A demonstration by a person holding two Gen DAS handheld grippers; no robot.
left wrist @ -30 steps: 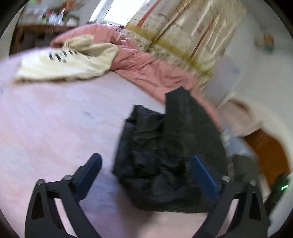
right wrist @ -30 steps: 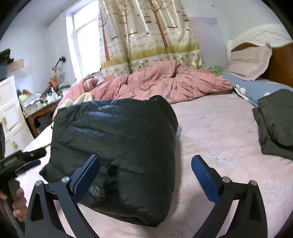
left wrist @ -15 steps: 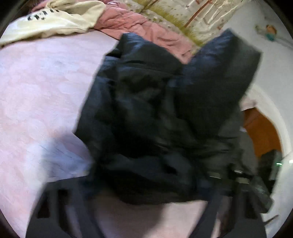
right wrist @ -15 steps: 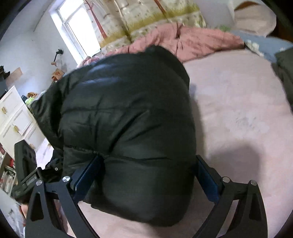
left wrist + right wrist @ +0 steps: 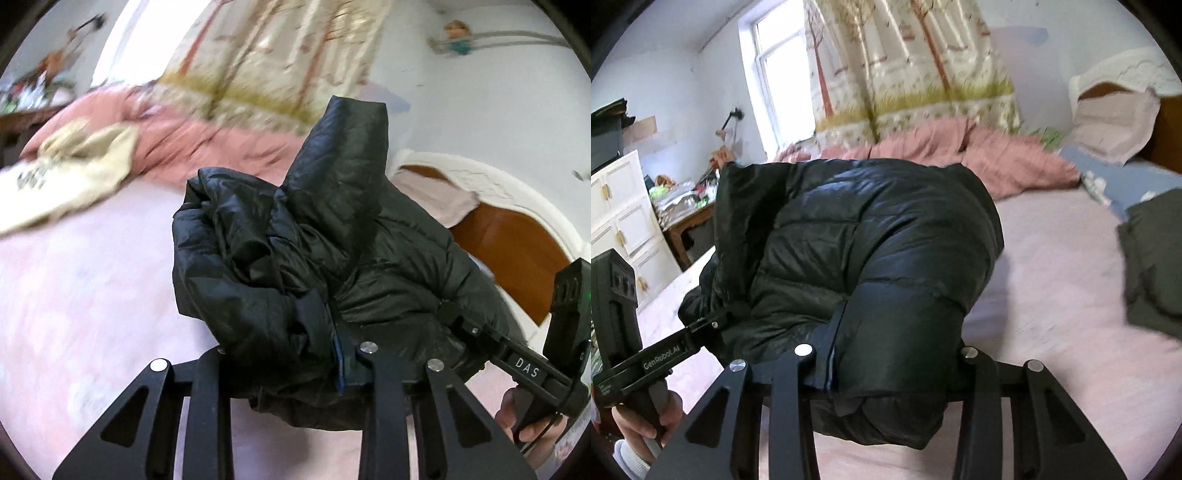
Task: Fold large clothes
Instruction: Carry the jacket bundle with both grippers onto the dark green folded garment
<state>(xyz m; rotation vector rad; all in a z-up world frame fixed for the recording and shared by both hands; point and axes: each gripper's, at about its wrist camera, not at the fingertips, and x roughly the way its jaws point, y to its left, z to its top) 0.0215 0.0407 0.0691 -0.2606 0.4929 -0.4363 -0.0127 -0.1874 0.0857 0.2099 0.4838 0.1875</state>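
Observation:
A folded black puffer jacket (image 5: 314, 240) (image 5: 868, 240) hangs between both grippers just above the pink bed sheet (image 5: 74, 295). My left gripper (image 5: 280, 350) has its jaws closing on one end of the bundle, and its blue pad (image 5: 340, 354) presses into the fabric. At the other end, my right gripper (image 5: 897, 343) is closing too, with thick padding squeezed between its fingers. Each view shows the other gripper biting the jacket: the right gripper (image 5: 454, 317) and the left gripper (image 5: 713, 325), each held by a hand. One corner of the jacket sticks up.
A cream garment (image 5: 66, 177) and a rumpled pink quilt (image 5: 960, 155) lie at the far side of the bed. Dark folded clothes (image 5: 1156, 258) sit on the right. A headboard (image 5: 509, 240) with a pillow (image 5: 1115, 122), white cabinet (image 5: 620, 221) and cluttered table (image 5: 683, 206) surround the bed.
Both grippers went from wide open around the jacket to clamped on its two ends. The jacket has come up off the sheet, and the left view has rolled and tilted upward.

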